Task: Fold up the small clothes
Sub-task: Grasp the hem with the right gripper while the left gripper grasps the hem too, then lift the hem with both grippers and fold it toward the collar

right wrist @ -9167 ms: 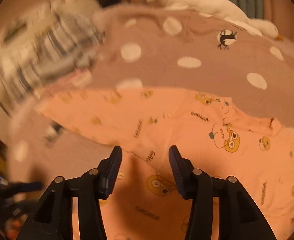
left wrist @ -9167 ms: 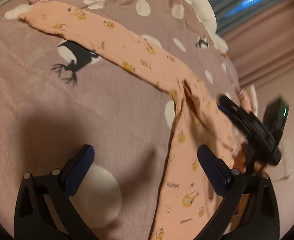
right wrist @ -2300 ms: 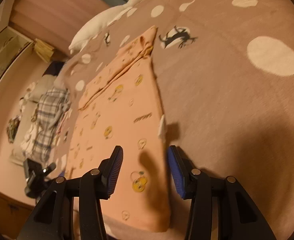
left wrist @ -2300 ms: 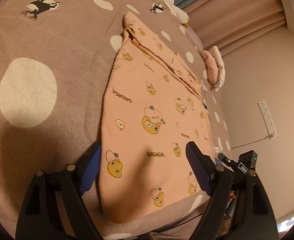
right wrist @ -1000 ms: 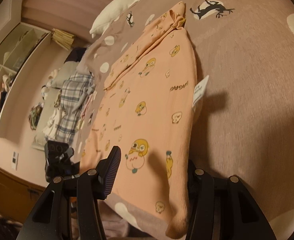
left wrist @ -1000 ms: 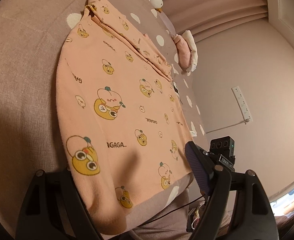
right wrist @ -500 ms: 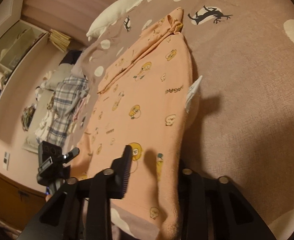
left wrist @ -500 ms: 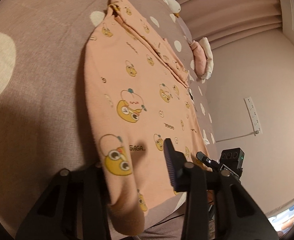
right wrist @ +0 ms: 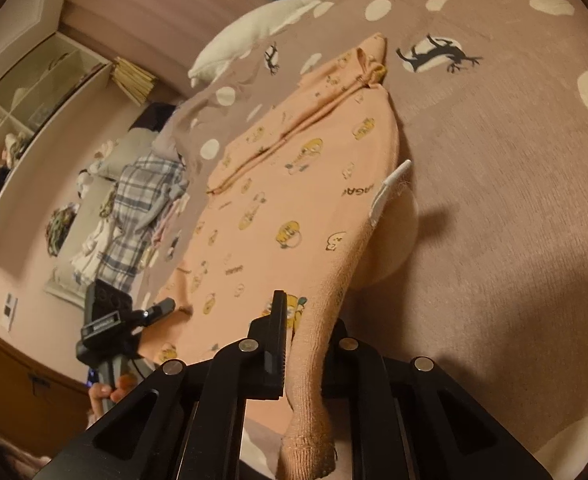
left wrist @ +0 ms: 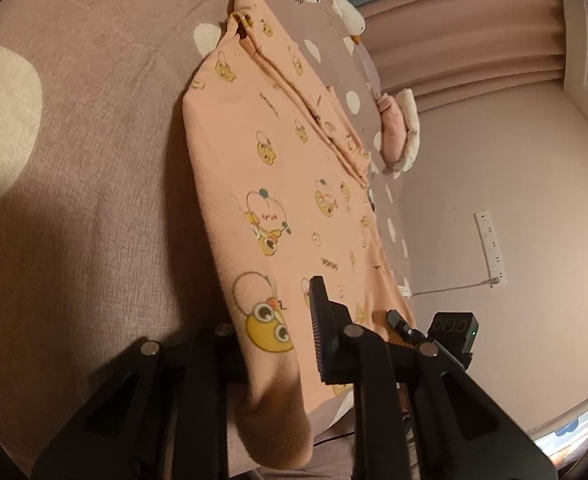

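Observation:
A peach child's top with yellow cartoon prints lies on the brown spotted bedcover, sleeves folded in along its far side. My left gripper is shut on the hem corner nearest it, which is lifted off the bed. My right gripper is shut on the opposite hem corner of the top, also lifted, with a white care label sticking out. Each gripper shows in the other's view: the right one and the left one.
A white goose plush lies at the head of the bed. A pink and white folded garment sits by the far edge. A plaid garment pile lies left. The wall with a socket strip is beyond the bed edge.
Both grippers have closed on the hem corners of the top and lifted them a little off the bed. Earlier the sleeves were folded in.

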Available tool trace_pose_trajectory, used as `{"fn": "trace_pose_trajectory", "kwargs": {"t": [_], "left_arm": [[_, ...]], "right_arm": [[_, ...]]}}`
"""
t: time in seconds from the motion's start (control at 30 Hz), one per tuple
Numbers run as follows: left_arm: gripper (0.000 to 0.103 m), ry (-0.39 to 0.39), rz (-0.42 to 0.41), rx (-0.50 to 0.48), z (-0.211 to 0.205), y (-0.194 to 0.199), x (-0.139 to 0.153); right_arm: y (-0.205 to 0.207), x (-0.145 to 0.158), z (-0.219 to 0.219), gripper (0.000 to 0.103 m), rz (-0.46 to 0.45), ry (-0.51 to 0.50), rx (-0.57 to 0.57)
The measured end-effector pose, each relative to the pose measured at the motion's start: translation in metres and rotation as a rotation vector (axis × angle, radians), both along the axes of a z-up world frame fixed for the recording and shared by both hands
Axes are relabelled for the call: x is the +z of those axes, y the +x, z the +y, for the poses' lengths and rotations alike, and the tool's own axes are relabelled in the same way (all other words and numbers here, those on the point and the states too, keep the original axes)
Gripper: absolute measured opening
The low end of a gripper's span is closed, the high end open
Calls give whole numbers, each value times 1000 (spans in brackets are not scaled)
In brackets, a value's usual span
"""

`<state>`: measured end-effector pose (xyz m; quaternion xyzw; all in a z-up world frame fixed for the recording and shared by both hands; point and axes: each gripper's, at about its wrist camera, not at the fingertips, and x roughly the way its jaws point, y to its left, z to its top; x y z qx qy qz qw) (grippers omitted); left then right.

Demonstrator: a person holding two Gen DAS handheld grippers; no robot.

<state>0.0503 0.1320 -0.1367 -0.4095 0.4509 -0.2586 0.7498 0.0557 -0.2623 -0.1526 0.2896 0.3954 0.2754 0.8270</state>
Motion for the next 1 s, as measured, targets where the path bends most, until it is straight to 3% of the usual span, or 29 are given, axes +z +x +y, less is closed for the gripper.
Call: {"fn": "trace_pose_trajectory", "kwargs": {"t": [0.23, 0.4, 0.5, 0.67, 0.8, 1.0], "left_arm": [[17, -77, -64, -22, -1, -3, 10], [12, -160, -92, -32, -2, 5, 16], [6, -137, -118, -24, -3, 14, 28], [4, -74, -129, -21, -9, 26, 43], [4, -85, -155, -44, -11, 32, 49], [4, -152, -262, -76, -14, 33, 70]], "right_arm": [[-4, 6, -2, 13, -53, 75, 17], [4, 4, 1, 8, -71, 192, 41], [13, 5, 2, 5, -79, 262, 48], [27, 20, 6, 5, -130, 312, 41], [31, 31, 5, 5, -165, 309, 48], [32, 45, -1, 5, -225, 333, 42]]}}
